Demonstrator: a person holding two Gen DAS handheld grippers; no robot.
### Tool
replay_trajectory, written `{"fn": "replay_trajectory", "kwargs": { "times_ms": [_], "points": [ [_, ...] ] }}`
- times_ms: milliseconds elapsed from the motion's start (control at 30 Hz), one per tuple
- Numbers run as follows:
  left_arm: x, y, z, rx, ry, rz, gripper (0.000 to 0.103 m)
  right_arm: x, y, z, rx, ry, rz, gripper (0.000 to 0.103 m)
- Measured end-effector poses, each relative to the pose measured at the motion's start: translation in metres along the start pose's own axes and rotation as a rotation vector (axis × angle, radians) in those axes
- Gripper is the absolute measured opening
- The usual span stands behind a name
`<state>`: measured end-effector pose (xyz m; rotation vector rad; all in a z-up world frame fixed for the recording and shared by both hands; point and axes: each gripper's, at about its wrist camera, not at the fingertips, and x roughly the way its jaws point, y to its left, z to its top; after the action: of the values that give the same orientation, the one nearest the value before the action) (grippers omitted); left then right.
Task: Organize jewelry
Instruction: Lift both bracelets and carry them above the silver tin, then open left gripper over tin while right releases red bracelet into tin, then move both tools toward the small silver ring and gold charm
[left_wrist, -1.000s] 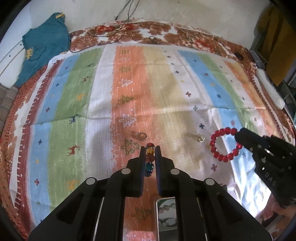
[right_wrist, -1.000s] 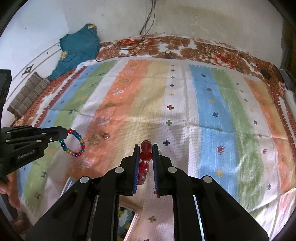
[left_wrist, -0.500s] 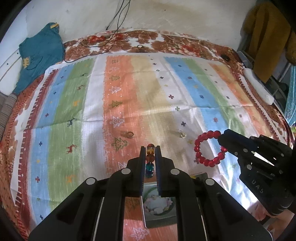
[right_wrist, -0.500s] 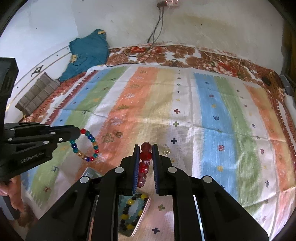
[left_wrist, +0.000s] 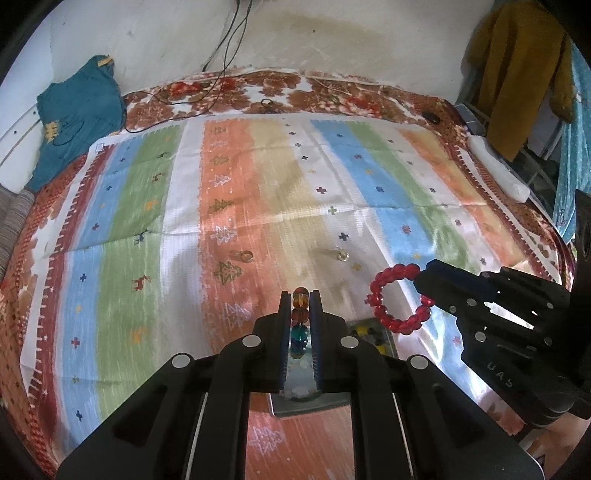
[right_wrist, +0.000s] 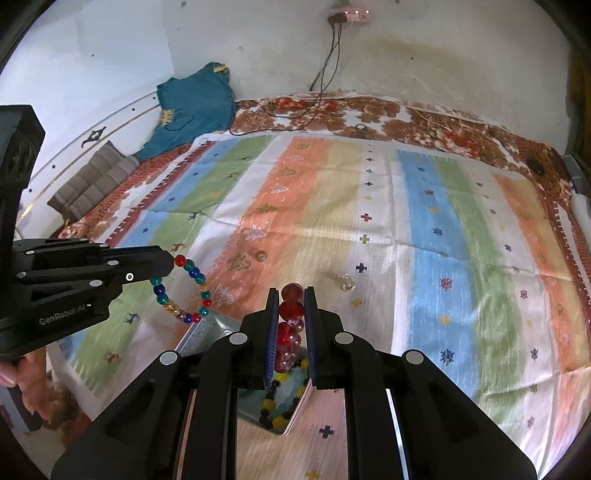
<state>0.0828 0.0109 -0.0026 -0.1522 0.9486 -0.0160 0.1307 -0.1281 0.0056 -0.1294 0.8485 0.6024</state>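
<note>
My left gripper (left_wrist: 300, 295) is shut on a multicoloured bead bracelet (left_wrist: 300, 319), which hangs as a ring from its tip in the right wrist view (right_wrist: 184, 291). My right gripper (right_wrist: 291, 291) is shut on a red bead bracelet (right_wrist: 290, 325), seen as a ring in the left wrist view (left_wrist: 397, 299). Both are held above a metal tray (right_wrist: 207, 332) that holds a yellow-and-black bead bracelet (right_wrist: 275, 402). Two small rings, a brown one (left_wrist: 245, 255) and a clear one (left_wrist: 342, 255), lie on the striped cloth (left_wrist: 258, 206) beyond the tray.
A teal garment (left_wrist: 79, 118) lies at the far left of the bed by the wall. Cables (right_wrist: 295, 114) run from a wall socket onto the floral bedspread. A folded grey cloth (right_wrist: 92, 184) lies at the left edge. A white object (left_wrist: 498, 168) lies at the right edge.
Both grippers have drawn back and up with their bracelets still gripped. The tray has come further into view beneath them and the two rings look farther off.
</note>
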Motion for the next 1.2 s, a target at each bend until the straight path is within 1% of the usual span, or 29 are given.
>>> {"fn": "replay_trajectory", "kwargs": {
  "times_ms": [400, 500, 633, 667, 700, 733, 800, 900, 1033, 1133, 1200],
  "points": [
    [-0.011, -0.007, -0.020, 0.009, 0.004, -0.003, 0.009, -0.013, 0.009, -0.016, -0.018, 0.005, 0.029, 0.014],
    [-0.012, -0.010, -0.025, 0.016, 0.009, 0.000, 0.009, -0.014, 0.010, -0.020, -0.024, 0.023, 0.048, 0.014],
    [-0.011, -0.011, -0.028, 0.011, 0.023, 0.012, 0.011, -0.017, 0.007, -0.023, -0.016, 0.025, 0.036, 0.015],
    [-0.011, -0.009, -0.028, 0.003, 0.021, 0.026, 0.014, -0.017, 0.006, -0.023, -0.011, 0.029, 0.031, 0.018],
    [-0.012, -0.007, -0.028, -0.006, 0.019, 0.037, 0.023, -0.016, 0.004, -0.023, -0.003, 0.032, 0.023, 0.028],
    [-0.012, -0.004, -0.028, -0.017, 0.015, 0.047, 0.030, -0.014, 0.001, -0.024, 0.003, 0.034, 0.010, 0.034],
    [-0.011, 0.000, -0.027, -0.030, 0.016, 0.056, 0.032, -0.012, -0.001, -0.024, 0.004, 0.042, -0.009, 0.035],
    [-0.009, 0.005, -0.027, -0.045, 0.024, 0.066, 0.035, -0.007, -0.006, -0.024, 0.011, 0.052, -0.036, 0.040],
    [-0.006, 0.008, -0.025, -0.057, 0.022, 0.076, 0.043, -0.004, -0.011, -0.022, 0.021, 0.052, -0.043, 0.045],
    [-0.002, 0.012, -0.024, -0.067, 0.026, 0.079, 0.054, 0.001, -0.012, -0.021, 0.022, 0.059, -0.053, 0.046],
    [0.002, 0.016, -0.023, -0.076, 0.034, 0.082, 0.055, 0.005, -0.015, -0.020, 0.029, 0.072, -0.071, 0.046]
  ]
}}
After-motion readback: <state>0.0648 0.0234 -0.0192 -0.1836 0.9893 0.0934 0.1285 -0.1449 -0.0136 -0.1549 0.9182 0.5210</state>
